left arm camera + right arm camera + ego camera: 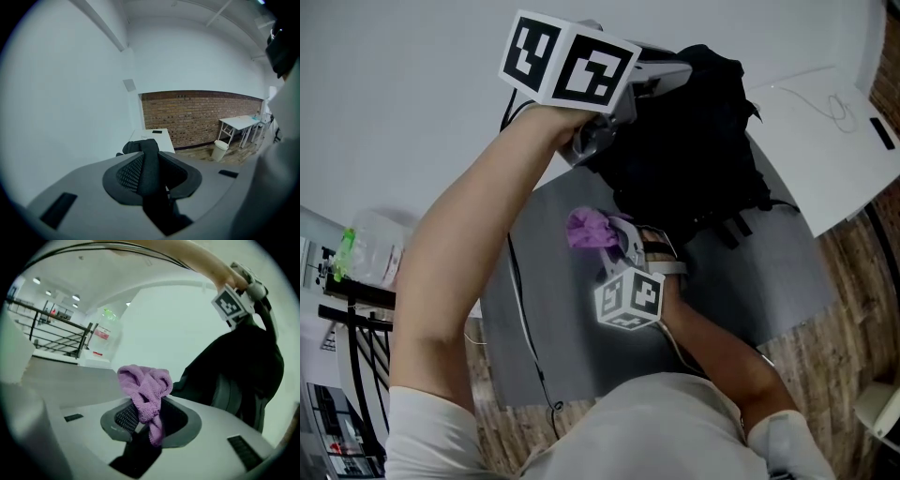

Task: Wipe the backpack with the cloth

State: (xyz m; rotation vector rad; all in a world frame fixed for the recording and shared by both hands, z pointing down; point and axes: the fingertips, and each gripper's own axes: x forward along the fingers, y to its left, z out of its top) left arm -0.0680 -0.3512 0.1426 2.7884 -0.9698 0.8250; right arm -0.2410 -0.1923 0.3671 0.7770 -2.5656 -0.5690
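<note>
The black backpack [698, 141] hangs upright over a grey mat [572, 328]. My left gripper [661, 75], raised high on an outstretched arm, is shut on the backpack's black top strap [150, 164], which fills the gap between its jaws in the left gripper view. My right gripper [614, 242] is lower, just left of the bag's base, and is shut on a bunched purple cloth [591, 230]. In the right gripper view the cloth [145, 392] sticks up out of the jaws. There the backpack [243, 366] hangs to the right, a little apart from the cloth.
A white table [830, 141] stands right of the backpack, with a cable and a dark object on it. Wood floor [853, 337] surrounds the mat. A black rack [347, 314] and a clear container [380, 246] sit at the left. A black cable [525, 328] runs across the mat.
</note>
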